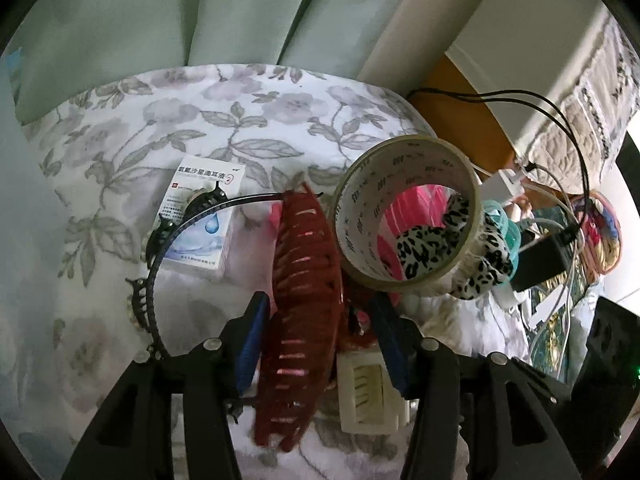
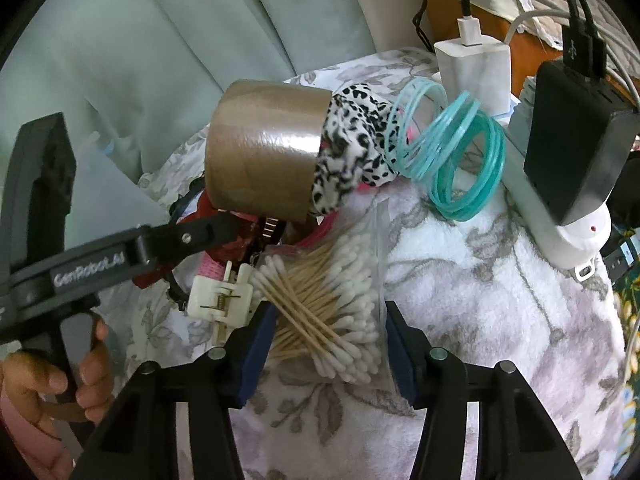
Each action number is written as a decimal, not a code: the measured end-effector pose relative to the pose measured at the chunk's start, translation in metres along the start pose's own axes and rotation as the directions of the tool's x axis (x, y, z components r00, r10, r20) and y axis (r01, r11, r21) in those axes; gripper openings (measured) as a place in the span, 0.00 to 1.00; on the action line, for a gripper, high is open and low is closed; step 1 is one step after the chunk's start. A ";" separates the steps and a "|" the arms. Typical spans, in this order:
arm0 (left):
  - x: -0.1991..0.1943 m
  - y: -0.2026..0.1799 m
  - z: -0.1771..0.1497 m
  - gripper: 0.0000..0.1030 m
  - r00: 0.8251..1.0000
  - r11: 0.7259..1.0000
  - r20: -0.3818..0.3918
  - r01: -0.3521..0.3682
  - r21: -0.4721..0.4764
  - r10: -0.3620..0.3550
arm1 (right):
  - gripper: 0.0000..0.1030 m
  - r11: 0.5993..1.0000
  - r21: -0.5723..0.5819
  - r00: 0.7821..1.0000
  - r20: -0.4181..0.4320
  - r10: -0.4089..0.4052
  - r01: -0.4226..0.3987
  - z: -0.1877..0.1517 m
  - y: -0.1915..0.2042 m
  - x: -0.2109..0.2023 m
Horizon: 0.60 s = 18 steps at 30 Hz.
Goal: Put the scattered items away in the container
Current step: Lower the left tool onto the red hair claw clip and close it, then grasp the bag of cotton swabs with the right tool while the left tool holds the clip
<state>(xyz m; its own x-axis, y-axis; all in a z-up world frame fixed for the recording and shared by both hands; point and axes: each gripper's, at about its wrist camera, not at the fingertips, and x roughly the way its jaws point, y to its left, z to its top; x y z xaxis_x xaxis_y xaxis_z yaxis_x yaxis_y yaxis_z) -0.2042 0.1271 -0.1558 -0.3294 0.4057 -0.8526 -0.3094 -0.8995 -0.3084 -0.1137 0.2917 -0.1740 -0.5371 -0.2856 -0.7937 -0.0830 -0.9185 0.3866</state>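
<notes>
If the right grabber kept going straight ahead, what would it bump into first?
Probably the bag of cotton swabs. It already sits between the right gripper's blue pads, on the flowery blanket. Depth is hard to judge here.

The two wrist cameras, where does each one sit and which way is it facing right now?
Left wrist: sits on the left gripper, looking steeply down along its fingers at a red hair claw between them, on a floral blanket; only the gripper's own fingers show.
Right wrist: sits on the right gripper, looking down at a bag of cotton swabs between its fingers; the left gripper and the hand holding it show at left.
Shared: tape roll, leopard-print scrunchie, white clip.
</notes>
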 end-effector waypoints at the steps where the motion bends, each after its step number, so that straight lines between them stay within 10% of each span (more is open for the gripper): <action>1: 0.001 0.001 0.001 0.52 1.000 1.000 -0.002 -0.001 -0.008 0.001 | 0.54 1.000 0.001 1.000 0.000 0.002 -0.002 0.000 0.000 0.000; 18: -0.020 -0.002 -0.009 0.37 0.999 0.999 0.040 -0.023 -0.027 0.024 | 0.34 0.998 0.041 0.999 0.007 0.041 -0.041 -0.002 -0.007 -0.009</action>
<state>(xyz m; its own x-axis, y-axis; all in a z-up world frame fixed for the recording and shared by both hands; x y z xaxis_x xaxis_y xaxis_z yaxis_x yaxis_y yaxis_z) -0.1892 0.1193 -0.1424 -0.3719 0.3903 -0.8422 -0.2777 -0.9125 -0.3003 -0.1068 0.3000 -0.1697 -0.5462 -0.3209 -0.7738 -0.0952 -0.8940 0.4379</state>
